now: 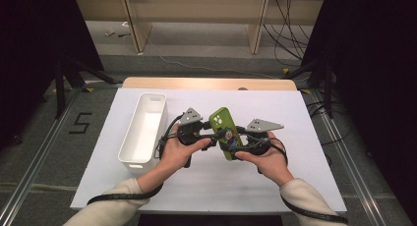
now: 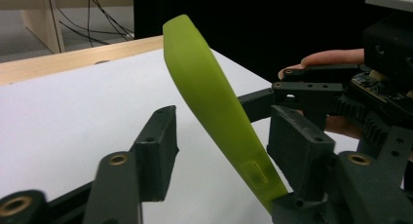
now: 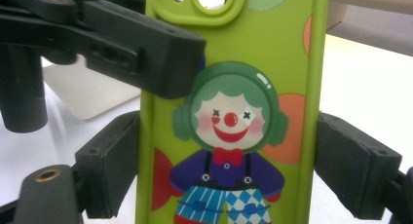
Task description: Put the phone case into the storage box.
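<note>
Above the white-covered bench (image 1: 206, 182), beside a white bin (image 1: 142, 130), the green phone case (image 1: 223, 130) is being held upright in the air, so the lift looks done and a handover seems under way. The right gripper (image 3: 229, 170) is clamping its long edges. The left gripper (image 2: 224, 146) is standing part-open astride it, not yet gripping. The case is carrying a clown print.

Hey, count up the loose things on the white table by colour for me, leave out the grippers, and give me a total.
Green: 1, the green rubbery phone case with a clown print
White: 1, the long white plastic bin
Total: 2
</note>
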